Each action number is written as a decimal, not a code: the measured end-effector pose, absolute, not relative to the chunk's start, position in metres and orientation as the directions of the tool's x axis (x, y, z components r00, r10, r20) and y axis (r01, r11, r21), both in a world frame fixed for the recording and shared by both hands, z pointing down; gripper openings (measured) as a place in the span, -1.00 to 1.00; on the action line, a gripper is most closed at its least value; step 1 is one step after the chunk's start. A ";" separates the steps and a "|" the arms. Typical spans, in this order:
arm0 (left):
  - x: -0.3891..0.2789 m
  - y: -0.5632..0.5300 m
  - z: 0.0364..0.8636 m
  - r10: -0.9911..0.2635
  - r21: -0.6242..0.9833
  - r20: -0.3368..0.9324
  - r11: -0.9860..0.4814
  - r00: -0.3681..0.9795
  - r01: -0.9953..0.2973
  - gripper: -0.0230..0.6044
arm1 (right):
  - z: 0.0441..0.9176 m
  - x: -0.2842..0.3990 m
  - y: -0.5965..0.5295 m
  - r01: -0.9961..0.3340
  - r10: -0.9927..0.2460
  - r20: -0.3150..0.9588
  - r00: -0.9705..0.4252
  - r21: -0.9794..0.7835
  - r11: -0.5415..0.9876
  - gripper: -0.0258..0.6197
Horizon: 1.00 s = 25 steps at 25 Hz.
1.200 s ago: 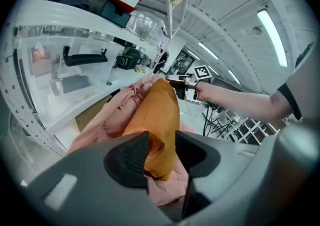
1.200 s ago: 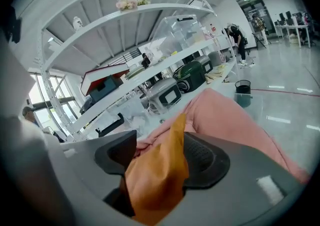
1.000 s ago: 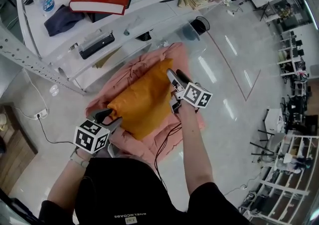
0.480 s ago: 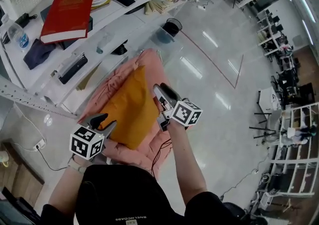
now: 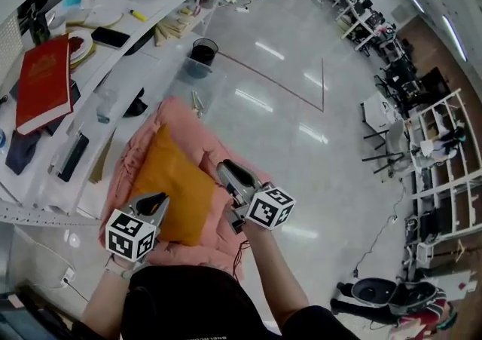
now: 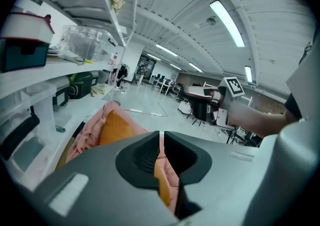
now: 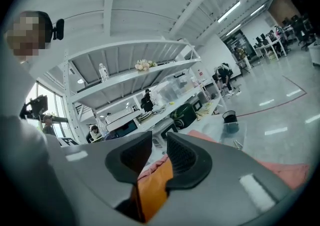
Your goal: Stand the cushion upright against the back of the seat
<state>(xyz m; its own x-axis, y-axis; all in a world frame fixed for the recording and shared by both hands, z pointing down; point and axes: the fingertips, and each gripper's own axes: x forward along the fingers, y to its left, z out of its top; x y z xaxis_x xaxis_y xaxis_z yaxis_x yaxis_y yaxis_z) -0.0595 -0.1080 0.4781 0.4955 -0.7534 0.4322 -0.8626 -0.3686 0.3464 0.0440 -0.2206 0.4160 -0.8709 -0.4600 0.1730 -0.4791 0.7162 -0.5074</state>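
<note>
Head view: my left claw [image 5: 154,200] and right claw [image 5: 226,169] are closing on cushion [image 5: 169,191] edges; I should lift evenly (no twisting) toward the seat [image 5: 188,124] back.

The orange cushion [image 5: 169,191] lies slanted on the pink seat [image 5: 197,129].

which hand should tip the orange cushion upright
Right, probably: the right gripper is closing its jaws on a thick fold of the orange cushion; the left gripper, also closing, nips only a thin corner sliver.
</note>
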 end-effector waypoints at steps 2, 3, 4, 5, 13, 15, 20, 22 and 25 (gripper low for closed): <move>-0.052 -0.117 0.476 -0.742 0.322 0.432 -0.405 0.513 -0.856 -0.82 | 0.411 0.060 -0.218 -0.496 -0.494 0.152 -0.856 -0.511 0.702 -0.63; -0.048 -0.121 0.474 -0.737 0.327 0.421 -0.420 0.528 -0.847 -0.83 | 0.409 0.069 -0.216 -0.505 -0.511 0.143 -0.848 -0.514 0.694 -0.63; -0.044 -0.125 0.471 -0.731 0.342 0.406 -0.435 0.548 -0.833 -0.84 | 0.407 0.077 -0.214 -0.514 -0.529 0.134 -0.838 -0.517 0.684 -0.64; -0.038 -0.127 0.468 -0.725 0.359 0.389 -0.449 0.568 -0.818 -0.87 | 0.406 0.086 -0.212 -0.525 -0.546 0.127 -0.828 -0.519 0.675 -0.65; 0.009 -0.133 0.451 -0.655 0.401 0.303 -0.571 0.692 -0.716 -0.88 | 0.397 0.141 -0.185 -0.583 -0.644 0.087 -0.760 -0.531 0.615 -0.67; 0.019 -0.133 0.446 -0.637 0.414 0.283 -0.593 0.716 -0.691 -0.88 | 0.398 0.150 -0.178 -0.587 -0.660 0.080 -0.747 -0.547 0.597 -0.68; 0.037 -0.129 0.443 -0.602 0.407 0.280 -0.631 0.748 -0.661 -0.88 | 0.410 0.169 -0.162 -0.617 -0.689 0.099 -0.718 -0.549 0.564 -0.67; 0.044 -0.127 0.443 -0.590 0.409 0.277 -0.642 0.759 -0.648 -0.88 | 0.416 0.174 -0.157 -0.632 -0.698 0.111 -0.707 -0.541 0.555 -0.67; 0.050 -0.125 0.444 -0.577 0.411 0.281 -0.650 0.767 -0.639 -0.88 | 0.422 0.180 -0.149 -0.636 -0.707 0.109 -0.699 -0.547 0.545 -0.67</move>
